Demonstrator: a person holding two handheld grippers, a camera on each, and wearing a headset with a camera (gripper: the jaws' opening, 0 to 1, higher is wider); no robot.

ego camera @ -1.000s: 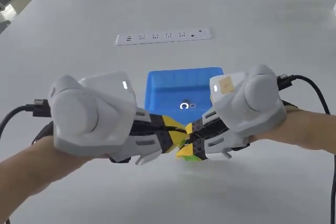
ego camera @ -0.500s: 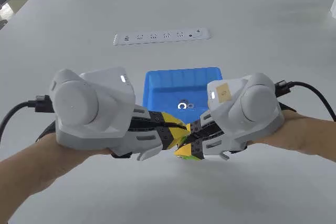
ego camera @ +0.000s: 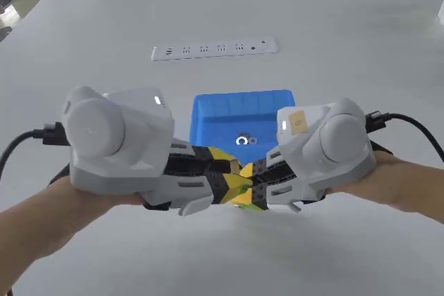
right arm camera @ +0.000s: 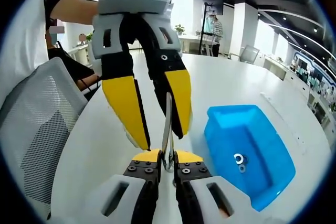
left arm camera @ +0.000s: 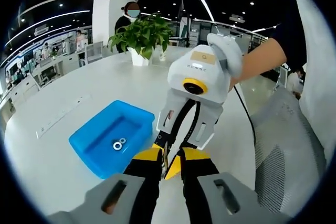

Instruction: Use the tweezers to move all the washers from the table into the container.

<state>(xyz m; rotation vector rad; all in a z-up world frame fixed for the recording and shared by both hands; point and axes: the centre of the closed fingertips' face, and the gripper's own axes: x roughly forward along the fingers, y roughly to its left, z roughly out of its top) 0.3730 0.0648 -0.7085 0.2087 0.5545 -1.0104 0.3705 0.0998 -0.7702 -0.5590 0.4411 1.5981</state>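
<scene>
The right gripper (right arm camera: 167,158) pinches the tweezers (right arm camera: 167,111) tight; the left gripper (right arm camera: 160,137) has its jaws parted, one either side of them.

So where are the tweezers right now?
In the right gripper view the tweezers stick out of the right gripper's shut jaws and run up between the left gripper's yellow jaws, with the blue container just to their right.

Container (ego camera: 236,105) near wall hidden from us behind left tongs (ego camera: 234,175) and right tongs (ego camera: 251,192), tweezers (right arm camera: 167,124) buried between them in our head view, washers (ego camera: 243,141) too small to count.
</scene>
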